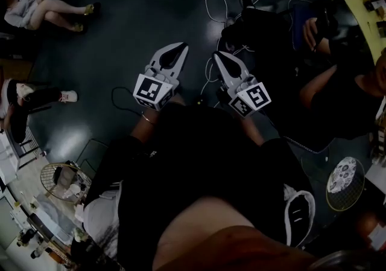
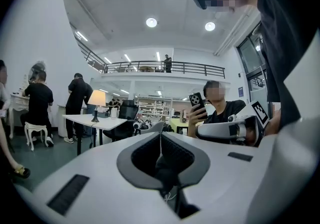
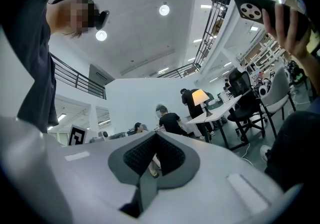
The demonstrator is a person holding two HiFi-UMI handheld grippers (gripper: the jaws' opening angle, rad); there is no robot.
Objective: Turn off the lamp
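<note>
Left gripper [image 1: 183,47] and right gripper [image 1: 217,56] pinched closed, empty; lit lamp [image 2: 96,99] distant, details indiscernible.

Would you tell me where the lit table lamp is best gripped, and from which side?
Probably grip the lamp by its thin stem, below the shade, coming level from the table's near side: the stem stands upright and narrow, whereas the flared shade looks too wide.
</note>
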